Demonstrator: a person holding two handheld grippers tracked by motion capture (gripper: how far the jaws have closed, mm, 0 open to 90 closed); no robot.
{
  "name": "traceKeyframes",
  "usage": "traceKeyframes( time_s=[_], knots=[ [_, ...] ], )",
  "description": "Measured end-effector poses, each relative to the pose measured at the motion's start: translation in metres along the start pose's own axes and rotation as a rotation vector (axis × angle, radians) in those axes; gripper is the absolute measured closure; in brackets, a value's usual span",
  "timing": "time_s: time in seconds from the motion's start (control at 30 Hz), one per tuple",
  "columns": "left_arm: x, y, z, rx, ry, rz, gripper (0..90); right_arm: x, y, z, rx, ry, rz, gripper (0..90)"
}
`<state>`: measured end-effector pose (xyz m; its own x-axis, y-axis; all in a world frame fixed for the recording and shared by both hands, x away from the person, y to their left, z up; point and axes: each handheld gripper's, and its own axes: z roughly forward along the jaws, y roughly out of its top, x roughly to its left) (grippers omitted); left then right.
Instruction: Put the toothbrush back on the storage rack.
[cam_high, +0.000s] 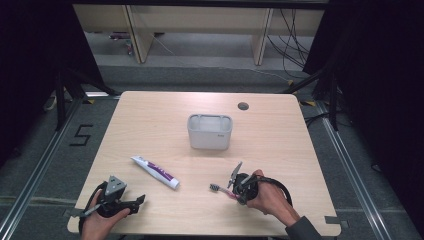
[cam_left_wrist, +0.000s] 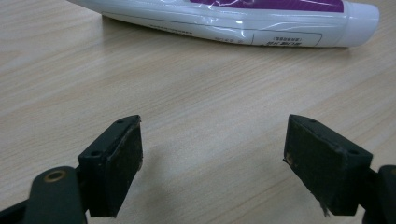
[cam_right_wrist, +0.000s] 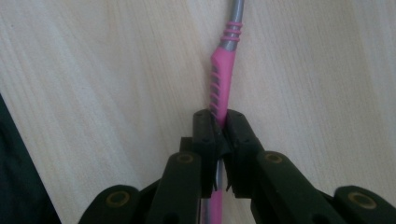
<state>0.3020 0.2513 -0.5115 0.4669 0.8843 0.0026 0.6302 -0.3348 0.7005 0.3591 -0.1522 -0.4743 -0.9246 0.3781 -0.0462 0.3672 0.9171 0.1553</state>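
A light wooden table (cam_high: 280, 130) holds three loose things: one pink toothbrush (cam_high: 223, 192), one white and purple toothpaste tube (cam_high: 155, 171) and one pale grey rectangular holder (cam_high: 210, 131). Two hand-held grippers work over it, one in each of the person's hands.

The right gripper (cam_high: 238, 187) sits near the front right of the table, clenched on the toothbrush handle. The brush lies low on the wood with its dark bristle head pointing left, toward the tube. The left gripper (cam_high: 131, 204) rests at the front left corner, jaws spread wide and holding nothing.

The right gripper view shows what the high view cannot: the two black jaws pressed together on the ribbed pink grip of the toothbrush (cam_right_wrist: 221, 77), with a silver-grey neck running on beyond it. The left gripper view shows the toothpaste tube (cam_left_wrist: 243, 21) lying across the far side of the wood, its white cap to the right, well apart from the open jaws.

The holder stands at the table's middle, beyond both grippers. A round cable hole (cam_high: 243, 106) sits near the far edge. Around the table are grey floor, black curtains and trailing cables.
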Motion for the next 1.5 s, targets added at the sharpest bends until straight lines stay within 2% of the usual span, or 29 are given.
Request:
traceKeyframes(
  time_s=[0.1, 0.13, 0.17, 0.2, 0.27, 0.37, 0.5, 0.6, 0.67, 0.7, 0.93, 0.97, 1.07, 1.2, 1.23, 1.27, 1.3, 1.43, 1.47, 1.5],
  knots=[
    [0.000, 0.000, 0.000, -0.001, -0.001, 0.000, 19.1, -0.001, 0.000, -0.003, -0.007, 0.003, 0.002, 84.4],
    [0.000, 0.000, 0.000, -0.001, 0.000, 0.000, 19.2, 0.000, 0.000, -0.005, -0.020, 0.021, 0.022, 84.4],
    [0.000, 0.000, 0.000, 0.000, -0.001, 0.000, 19.2, 0.000, -0.001, -0.006, -0.015, 0.016, 0.035, 84.4],
    [0.000, 0.000, 0.000, 0.001, 0.000, -0.001, 19.1, -0.001, -0.001, -0.005, -0.032, 0.020, 0.012, 84.4],
    [-0.001, 0.000, 0.000, 0.000, 0.003, -0.002, 19.2, -0.003, -0.002, -0.008, -0.045, 0.021, 0.007, 84.4],
    [0.000, 0.000, 0.000, 0.000, 0.000, 0.001, 19.1, -0.005, -0.002, -0.013, -0.060, 0.010, 0.023, 84.4],
    [0.000, 0.000, 0.000, -0.001, 0.000, -0.004, 19.2, -0.011, -0.003, -0.021, -0.087, 0.013, 0.015, 84.4],
    [0.000, 0.000, 0.000, -0.004, 0.004, -0.005, 19.2, -0.014, -0.004, -0.025, -0.139, 0.014, 0.024, 84.4],
    [0.001, 0.000, 0.000, -0.002, -0.001, -0.002, 19.1, -0.016, -0.004, -0.026, -0.147, 0.015, 0.017, 84.4],
    [0.000, 0.000, 0.000, 0.000, 0.006, -0.008, 19.2, -0.018, -0.004, -0.029, -0.183, 0.005, 0.012, 84.4],
    [0.001, 0.000, -0.001, -0.004, 0.001, -0.007, 19.2, -0.025, -0.007, -0.035, -0.256, -0.008, 0.046, 84.4],
    [0.000, -0.001, 0.000, -0.017, 0.009, -0.026, 19.2, -0.028, -0.008, -0.037, -0.280, -0.013, 0.048, 84.4],
    [0.001, 0.000, -0.001, -0.005, 0.006, -0.007, 19.2, -0.032, -0.010, -0.040, -0.322, -0.018, 0.058, 84.4],
    [0.001, 0.000, -0.002, -0.004, -0.001, -0.006, 19.2, -0.035, -0.010, -0.043, -0.356, -0.031, 0.056, 84.4],
    [0.001, 0.000, -0.002, -0.005, -0.001, -0.007, 19.2, -0.036, -0.010, -0.044, -0.381, -0.044, 0.076, 84.4],
    [0.001, 0.000, -0.002, -0.005, -0.001, -0.007, 19.2, -0.036, -0.010, -0.044, -0.381, -0.044, 0.076, 84.4],
    [0.000, -0.001, 0.000, -0.017, 0.009, -0.023, 19.4, -0.038, -0.009, -0.046, -0.409, -0.047, 0.083, 84.4],
    [0.000, -0.001, -0.001, -0.013, 0.012, -0.022, 19.5, -0.043, -0.008, -0.049, -0.438, -0.054, 0.075, 84.4],
    [0.000, -0.001, 0.000, -0.016, 0.011, -0.021, 19.5, -0.044, -0.007, -0.050, -0.463, -0.058, 0.076, 84.4],
    [0.000, -0.001, 0.000, -0.017, 0.009, -0.023, 19.5, -0.044, -0.006, -0.052, -0.461, -0.054, 0.104, 84.4]
  ],
)
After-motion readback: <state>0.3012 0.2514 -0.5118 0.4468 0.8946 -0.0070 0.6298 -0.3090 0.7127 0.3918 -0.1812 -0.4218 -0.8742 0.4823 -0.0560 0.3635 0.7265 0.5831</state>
